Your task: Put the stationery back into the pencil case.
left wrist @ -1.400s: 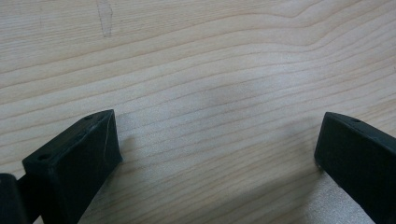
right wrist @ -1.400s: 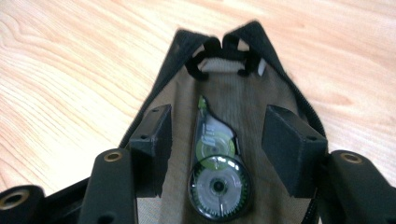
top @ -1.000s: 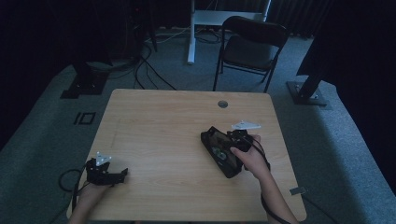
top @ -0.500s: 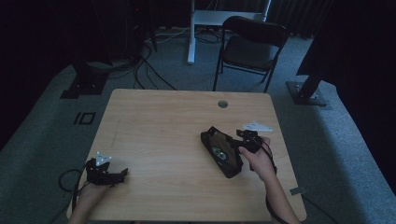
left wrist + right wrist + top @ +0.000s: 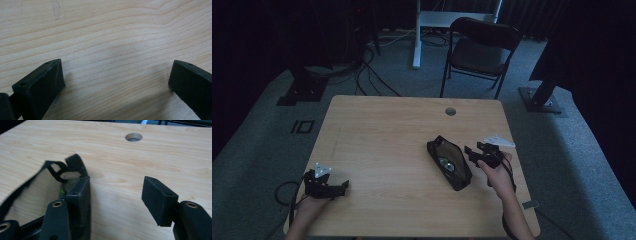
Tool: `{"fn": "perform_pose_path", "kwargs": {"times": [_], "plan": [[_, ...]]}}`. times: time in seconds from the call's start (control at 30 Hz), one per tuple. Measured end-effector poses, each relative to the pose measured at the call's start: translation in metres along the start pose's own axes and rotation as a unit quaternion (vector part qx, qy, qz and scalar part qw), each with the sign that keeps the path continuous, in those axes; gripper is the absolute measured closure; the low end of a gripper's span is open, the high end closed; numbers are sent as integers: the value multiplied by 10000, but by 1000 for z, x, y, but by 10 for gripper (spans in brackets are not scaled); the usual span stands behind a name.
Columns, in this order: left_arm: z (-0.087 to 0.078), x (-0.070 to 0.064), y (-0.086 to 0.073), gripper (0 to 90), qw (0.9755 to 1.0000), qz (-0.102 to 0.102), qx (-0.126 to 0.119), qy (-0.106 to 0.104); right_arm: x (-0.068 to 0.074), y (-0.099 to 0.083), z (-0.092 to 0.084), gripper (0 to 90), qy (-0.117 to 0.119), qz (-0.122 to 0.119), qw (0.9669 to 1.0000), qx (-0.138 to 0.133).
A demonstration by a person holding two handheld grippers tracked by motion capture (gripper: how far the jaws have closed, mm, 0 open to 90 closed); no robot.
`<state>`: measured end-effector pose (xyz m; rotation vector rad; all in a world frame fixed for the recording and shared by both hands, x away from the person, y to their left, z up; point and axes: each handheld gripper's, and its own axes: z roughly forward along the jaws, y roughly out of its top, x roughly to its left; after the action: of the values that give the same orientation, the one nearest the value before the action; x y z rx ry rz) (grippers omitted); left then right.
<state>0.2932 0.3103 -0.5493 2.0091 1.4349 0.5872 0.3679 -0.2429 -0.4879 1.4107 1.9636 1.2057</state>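
A black zip pouch [image 5: 450, 163] lies open on the wooden table [image 5: 387, 135], right of centre, with something small inside. In the right gripper view its black rim and tan lining [image 5: 35, 187] sit to the left of my jaws. My right gripper [image 5: 471, 154] is just right of the pouch and points at it. It is open [image 5: 117, 197], its jaws have just been opening, and between them is bare wood. My left gripper [image 5: 343, 186] rests near the table's front left corner, open [image 5: 115, 80] over bare wood.
A round cable hole [image 5: 450, 111] sits near the table's far edge, also seen as the hole [image 5: 133, 137]. A black folding chair [image 5: 482, 47] stands behind the table. Cables and stand bases lie on the grey floor around it.
My right gripper has drawn away from the pouch's upper right edge, to the right and slightly down. The pouch stays where it was. The left gripper has not moved.
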Motion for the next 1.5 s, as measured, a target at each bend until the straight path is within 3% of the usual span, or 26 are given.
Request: {"fn": "perform_pose_path", "kwargs": {"times": [0.43, 0.93, 1.5], "plan": [[0, 0, 0, 2, 10000, 2, 2, -1, -18, -28, -2, 365, -157, 188, 9994, 262], [0, 0, 0, 2, 10000, -4, -10, 1, -29, -51, -8, 317, -358, 201, 9977, 537], [0, 0, 0, 2, 10000, 8, -2, 3, -34, -71, -15, 224, -769, -34, 9929, 904]]}}
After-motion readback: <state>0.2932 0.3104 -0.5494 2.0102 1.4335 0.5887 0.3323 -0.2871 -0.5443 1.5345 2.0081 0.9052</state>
